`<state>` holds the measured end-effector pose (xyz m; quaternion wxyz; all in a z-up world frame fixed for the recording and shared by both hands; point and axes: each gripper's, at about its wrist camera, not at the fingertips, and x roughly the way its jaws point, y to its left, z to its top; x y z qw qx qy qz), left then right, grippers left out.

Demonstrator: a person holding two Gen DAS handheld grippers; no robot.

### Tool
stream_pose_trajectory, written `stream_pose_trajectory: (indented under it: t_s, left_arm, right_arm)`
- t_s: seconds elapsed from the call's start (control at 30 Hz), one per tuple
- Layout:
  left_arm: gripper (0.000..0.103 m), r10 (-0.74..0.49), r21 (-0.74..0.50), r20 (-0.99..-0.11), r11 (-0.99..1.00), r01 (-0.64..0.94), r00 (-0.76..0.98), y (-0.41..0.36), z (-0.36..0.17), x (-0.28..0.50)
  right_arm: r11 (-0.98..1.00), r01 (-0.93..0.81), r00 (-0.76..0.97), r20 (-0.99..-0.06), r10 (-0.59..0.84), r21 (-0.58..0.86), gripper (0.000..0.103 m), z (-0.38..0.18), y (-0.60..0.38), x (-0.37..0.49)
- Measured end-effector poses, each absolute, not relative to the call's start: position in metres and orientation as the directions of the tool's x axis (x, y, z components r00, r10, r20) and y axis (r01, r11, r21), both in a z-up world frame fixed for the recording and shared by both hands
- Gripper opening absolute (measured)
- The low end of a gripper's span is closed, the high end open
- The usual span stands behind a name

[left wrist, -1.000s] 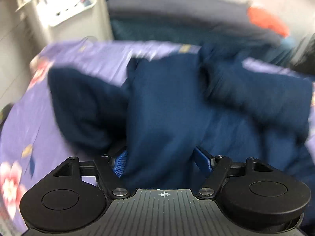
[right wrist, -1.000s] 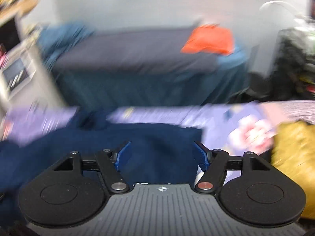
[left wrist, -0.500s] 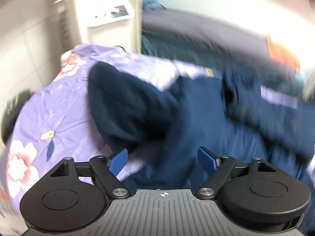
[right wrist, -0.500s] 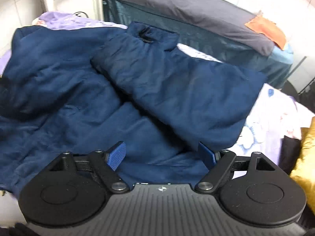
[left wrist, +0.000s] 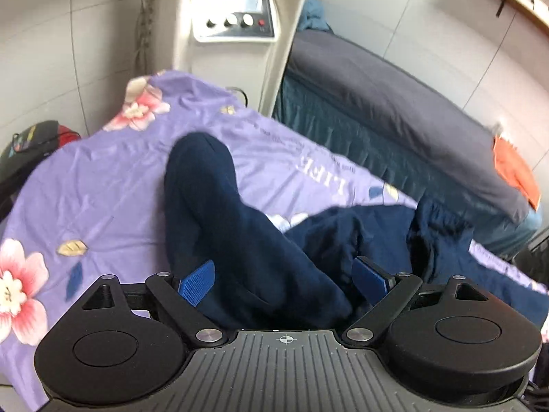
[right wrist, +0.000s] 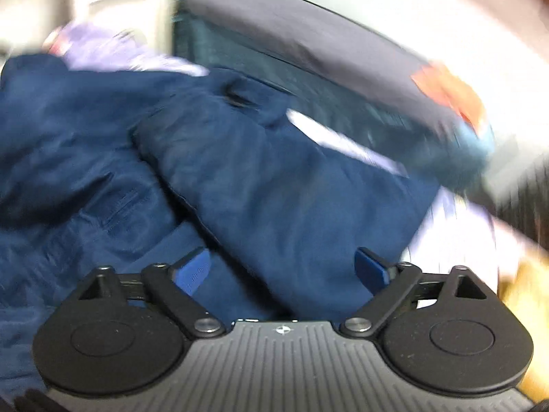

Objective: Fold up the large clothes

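Left wrist view: the left gripper (left wrist: 284, 274) is held wide open, and nothing is pinched. A blue sleeve (left wrist: 219, 213) of the coat (left wrist: 343, 237) is seen between its fingers (left wrist: 197, 281) and runs out ahead, to the left. It is laid on a purple sheet (left wrist: 89, 199). A white machine (left wrist: 233, 24) is seen far ahead. In the right wrist view, which is blurred, the right gripper (right wrist: 283, 269) is also held wide open. The coat (right wrist: 274, 185) is spread just ahead of it and under it, with one side folded over.
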<state>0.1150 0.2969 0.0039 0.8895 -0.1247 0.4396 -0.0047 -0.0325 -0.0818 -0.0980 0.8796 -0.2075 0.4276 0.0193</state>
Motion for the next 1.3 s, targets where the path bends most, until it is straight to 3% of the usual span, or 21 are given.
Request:
stream_pose_trajectory:
  t_s: [0.17,0.27,0.33,0.37,0.53,0.7,0.8,0.93,0.97,1.03,1.07,1.13,1.27,1.3]
  left_arm:
    - [0.103,-0.134,-0.251,-0.809,0.959,-0.129,0.573,0.289,-0.015,0.12]
    - [0.103,-0.145,-0.269,-0.813,0.953,-0.143,0.564,0.301,-0.015,0.125]
    - [0.103,-0.147,-0.272,-0.823,0.95,-0.155,0.548,0.308,-0.018,0.131]
    - [0.103,-0.148,-0.272,-0.828,0.949,-0.157,0.54,0.311,-0.02,0.133]
    - [0.103,-0.163,-0.277,-0.839,0.949,-0.149,0.519,0.314,-0.027,0.143]
    - [0.103,-0.165,-0.288,-0.851,0.941,-0.18,0.499,0.314,-0.036,0.151]
    - [0.103,-0.167,-0.285,-0.858,0.942,-0.179,0.486,0.312,-0.041,0.154]
    - [0.103,-0.177,-0.288,-0.865,0.941,-0.176,0.469,0.312,-0.048,0.157]
    - [0.103,-0.181,-0.293,-0.867,0.939,-0.181,0.465,0.313,-0.051,0.158]
    - [0.103,-0.189,-0.303,-0.869,0.934,-0.191,0.457,0.314,-0.057,0.161]
    - [0.103,-0.196,-0.311,-0.869,0.931,-0.193,0.455,0.314,-0.06,0.162]
    - [0.103,-0.208,-0.324,-0.868,0.925,-0.198,0.451,0.314,-0.065,0.164]
    - [0.102,-0.212,-0.344,-0.855,0.915,-0.212,0.473,0.313,-0.074,0.167]
    - [0.093,-0.203,-0.33,-0.864,0.919,-0.214,0.462,0.312,-0.078,0.169]
  right_arm:
    - [0.718,-0.435,0.621,-0.758,-0.197,-0.543,0.078,-0.159,-0.04,0.003]
    - [0.672,-0.45,0.621,-0.747,-0.237,-0.588,0.06,-0.173,-0.038,0.015]
    - [0.748,-0.401,0.613,-0.762,-0.209,-0.528,0.017,-0.159,-0.053,0.019]
    - [0.786,-0.361,0.618,-0.76,-0.202,-0.502,0.011,-0.149,-0.062,0.019]
    - [0.898,-0.011,0.691,-0.652,-0.312,-0.441,0.012,-0.076,-0.142,0.01]
    - [0.855,0.44,0.595,-0.624,-0.506,-0.275,0.012,-0.026,-0.269,-0.016]
    - [0.718,0.685,0.456,-0.696,-0.555,-0.125,0.012,-0.028,-0.349,-0.051]
    - [0.37,0.907,0.345,-0.863,-0.369,0.204,0.016,-0.074,-0.425,-0.117]
    - [0.305,0.921,0.344,-0.877,-0.335,0.244,0.021,-0.087,-0.428,-0.131]
    - [0.318,0.907,0.376,-0.871,-0.316,0.277,0.045,-0.096,-0.417,-0.145]
    - [0.35,0.896,0.386,-0.869,-0.309,0.274,0.053,-0.097,-0.407,-0.147]
    - [0.437,0.865,0.397,-0.869,-0.296,0.246,0.081,-0.095,-0.387,-0.146]
    - [0.592,0.773,0.42,-0.883,-0.208,0.228,0.088,-0.091,-0.349,-0.153]
    - [0.615,0.754,0.416,-0.893,-0.174,0.231,0.091,-0.092,-0.34,-0.147]
